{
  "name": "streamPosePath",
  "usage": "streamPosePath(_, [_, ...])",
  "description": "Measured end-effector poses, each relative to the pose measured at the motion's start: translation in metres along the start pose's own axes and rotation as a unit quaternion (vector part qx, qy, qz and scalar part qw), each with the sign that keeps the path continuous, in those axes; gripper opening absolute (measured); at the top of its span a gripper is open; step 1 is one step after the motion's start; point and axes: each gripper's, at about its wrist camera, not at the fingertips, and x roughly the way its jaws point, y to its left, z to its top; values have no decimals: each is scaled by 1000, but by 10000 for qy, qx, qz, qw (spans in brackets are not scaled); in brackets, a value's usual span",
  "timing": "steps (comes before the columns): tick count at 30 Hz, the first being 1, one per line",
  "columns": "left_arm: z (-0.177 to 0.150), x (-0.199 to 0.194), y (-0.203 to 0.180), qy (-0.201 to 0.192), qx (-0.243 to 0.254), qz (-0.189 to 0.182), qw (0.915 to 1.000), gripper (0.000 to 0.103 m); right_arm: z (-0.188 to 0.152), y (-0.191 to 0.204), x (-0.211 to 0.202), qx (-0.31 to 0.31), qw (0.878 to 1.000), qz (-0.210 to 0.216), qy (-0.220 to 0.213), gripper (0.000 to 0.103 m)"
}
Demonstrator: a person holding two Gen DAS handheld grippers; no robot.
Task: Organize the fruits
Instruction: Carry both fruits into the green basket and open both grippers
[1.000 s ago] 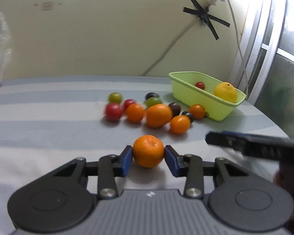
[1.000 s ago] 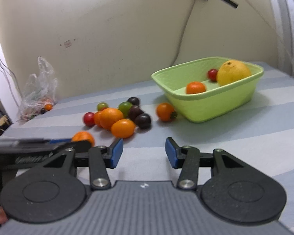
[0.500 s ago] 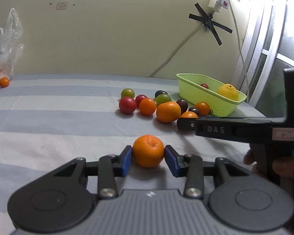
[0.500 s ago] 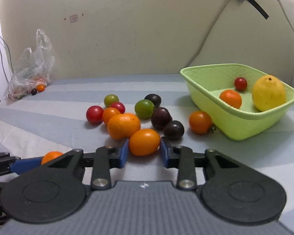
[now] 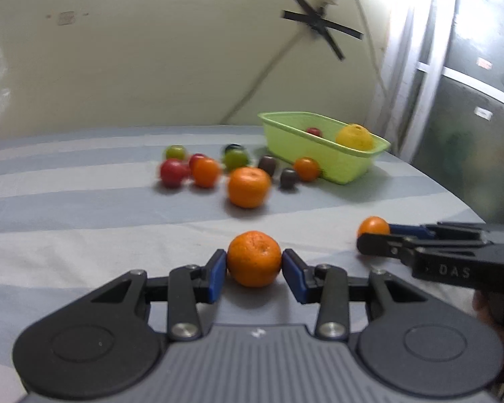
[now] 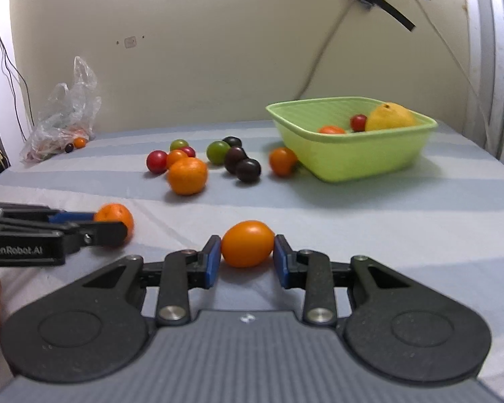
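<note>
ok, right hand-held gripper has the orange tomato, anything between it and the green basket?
Nothing visible. The right hand-held gripper holds the orange tomato; bare striped cloth runs up to the green basket. The loose fruit cluster sits left of that line.

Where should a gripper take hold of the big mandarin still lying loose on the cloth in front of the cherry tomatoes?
Grip the big mandarin across its widest middle, coming in low from the near side. It is round, so pads hold best at the equator, and the near side looks open while an orange tomato and red tomato crowd it behind.

Both wrist views, low, face the basket (image 5: 322, 158).
</note>
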Motion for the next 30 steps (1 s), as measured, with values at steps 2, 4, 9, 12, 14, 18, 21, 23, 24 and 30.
streamPosePath(2, [3, 4, -9, 77, -71, -241, 9997, 37, 1, -3, -5, -10, 9999, -35, -101, 36])
streamPosePath(4, [9, 9, -21, 109, -6, -331, 9994, 37, 5, -7, -11, -11, 9997, -10, -263, 36])
streamPosePath(9, [43, 28, -38, 79, 10, -462, 9989, 37, 18, -23, -16, -120, 9980, -151, -599, 36])
streamPosePath(12, [73, 42, -46, -76, -3, -484, 9988, 37, 30, -38, -14, -154, 9963, -225, -820, 36])
streamPosePath(14, [93, 55, -50, -134, -28, -492, 9987, 37, 39, -46, -10, -219, 9945, -311, -977, 36])
streamPosePath(18, [127, 91, -54, -38, -136, -460, 9988, 37, 55, -64, 9, -216, 9934, -365, -1067, 36])
streamPosePath(21, [142, 121, -57, 182, -202, -376, 9989, 37, 62, -69, 24, -185, 9935, -398, -1053, 36])
streamPosePath(23, [145, 137, -59, 311, -220, -317, 9988, 37, 64, -72, 31, -113, 9936, -382, -1059, 36])
streamPosePath(24, [145, 142, -60, 355, -215, -302, 9987, 37, 64, -73, 33, -72, 9937, -364, -1057, 36])
streamPosePath(30, [145, 167, -68, 450, -93, -149, 9988, 47, 65, -73, 37, -168, 9932, -417, -1073, 51])
